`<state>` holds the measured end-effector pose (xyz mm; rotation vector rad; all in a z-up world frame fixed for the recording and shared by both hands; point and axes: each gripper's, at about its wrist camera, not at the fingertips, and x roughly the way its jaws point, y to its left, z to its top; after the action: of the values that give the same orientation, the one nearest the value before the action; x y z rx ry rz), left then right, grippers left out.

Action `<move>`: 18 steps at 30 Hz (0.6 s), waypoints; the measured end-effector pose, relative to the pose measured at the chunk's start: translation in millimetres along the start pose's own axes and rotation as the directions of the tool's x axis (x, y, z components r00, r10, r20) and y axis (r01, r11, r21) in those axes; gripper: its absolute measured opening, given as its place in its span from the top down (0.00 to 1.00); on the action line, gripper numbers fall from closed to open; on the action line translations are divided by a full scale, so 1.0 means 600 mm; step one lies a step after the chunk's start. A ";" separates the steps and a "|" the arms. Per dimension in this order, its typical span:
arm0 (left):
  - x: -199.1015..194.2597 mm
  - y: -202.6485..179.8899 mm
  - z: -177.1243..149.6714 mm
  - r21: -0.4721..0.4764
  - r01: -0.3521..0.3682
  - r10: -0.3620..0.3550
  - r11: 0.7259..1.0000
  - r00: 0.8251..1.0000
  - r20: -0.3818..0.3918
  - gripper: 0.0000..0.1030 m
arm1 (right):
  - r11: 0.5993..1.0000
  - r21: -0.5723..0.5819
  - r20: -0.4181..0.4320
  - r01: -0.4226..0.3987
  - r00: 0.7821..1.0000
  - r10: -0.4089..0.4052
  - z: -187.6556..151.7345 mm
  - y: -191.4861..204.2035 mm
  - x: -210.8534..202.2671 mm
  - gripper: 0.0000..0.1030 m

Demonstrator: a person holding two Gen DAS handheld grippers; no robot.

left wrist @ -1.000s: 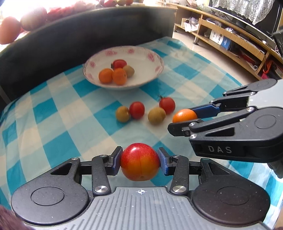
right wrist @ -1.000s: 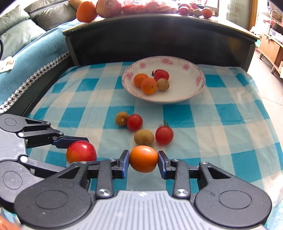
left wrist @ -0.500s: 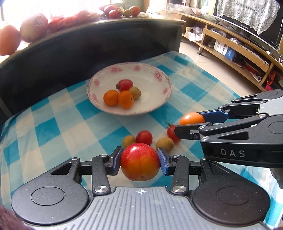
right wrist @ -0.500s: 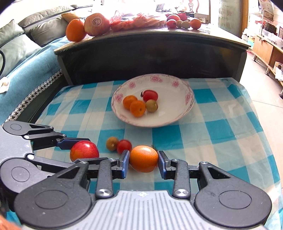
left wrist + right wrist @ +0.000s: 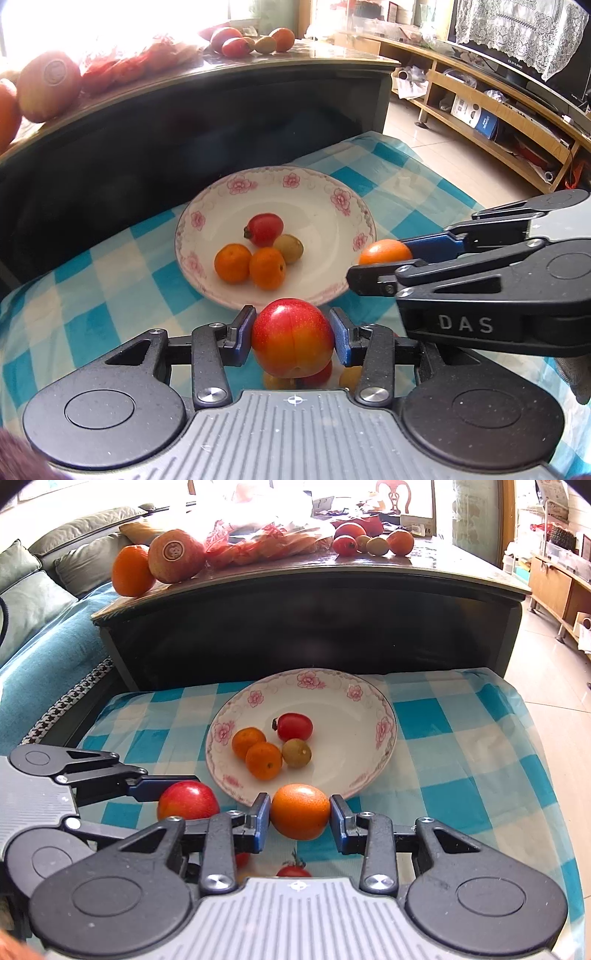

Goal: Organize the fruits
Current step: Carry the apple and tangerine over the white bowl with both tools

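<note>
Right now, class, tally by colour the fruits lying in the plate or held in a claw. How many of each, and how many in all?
Orange: 3 (small oranges in the plate; larger orange in the right claw)
Red: 2 (tomato in the plate; red fruit in the left claw)
Greenish-brown: 1 (greenish-brown fruit in the plate)
Total: 6

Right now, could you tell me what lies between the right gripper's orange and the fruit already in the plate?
Only the plate's near rim and bare white inside; nothing else separates the orange from the two small oranges, seen in the right wrist view.
</note>
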<state>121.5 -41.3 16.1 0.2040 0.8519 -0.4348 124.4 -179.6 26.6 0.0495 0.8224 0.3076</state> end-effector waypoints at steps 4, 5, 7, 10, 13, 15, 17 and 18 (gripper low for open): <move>0.013 0.003 0.012 0.008 0.000 0.000 1.000 1.000 0.003 0.50 | 1.000 0.000 -0.003 -0.004 1.000 0.004 0.014 -0.007 0.015 0.63; 0.017 0.005 0.014 0.007 0.000 0.000 1.000 1.000 0.001 0.50 | 1.000 -0.002 -0.004 -0.003 1.000 0.003 0.016 -0.008 0.018 0.63; 0.025 0.007 0.017 0.003 -0.001 0.001 1.000 1.000 -0.004 0.50 | 1.000 -0.007 -0.007 -0.003 1.000 0.003 0.021 -0.011 0.026 0.63; 0.037 0.010 0.020 -0.001 -0.004 0.004 1.000 1.000 -0.014 0.50 | 1.000 -0.008 -0.017 -0.006 1.000 0.006 0.025 -0.015 0.038 0.63; 0.043 0.013 0.023 -0.005 -0.003 0.003 1.000 1.000 -0.011 0.50 | 1.000 -0.004 -0.022 -0.009 1.000 0.009 0.030 -0.021 0.049 0.63; 0.046 0.015 0.026 -0.010 0.002 -0.002 1.000 1.000 -0.011 0.50 | 1.000 0.000 -0.024 -0.011 1.000 0.011 0.035 -0.025 0.053 0.63; 0.050 0.016 0.029 -0.006 0.001 -0.001 1.000 1.000 -0.010 0.50 | 1.000 -0.002 -0.024 -0.006 1.000 0.006 0.039 -0.027 0.057 0.63; 0.051 0.016 0.030 -0.003 0.001 -0.001 1.000 1.000 -0.009 0.50 | 1.000 -0.003 -0.024 -0.005 1.000 0.005 0.041 -0.028 0.059 0.63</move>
<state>155.9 -47.9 4.2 0.2028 0.8616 -0.4333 169.1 -183.6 15.3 0.0449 0.8459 0.3149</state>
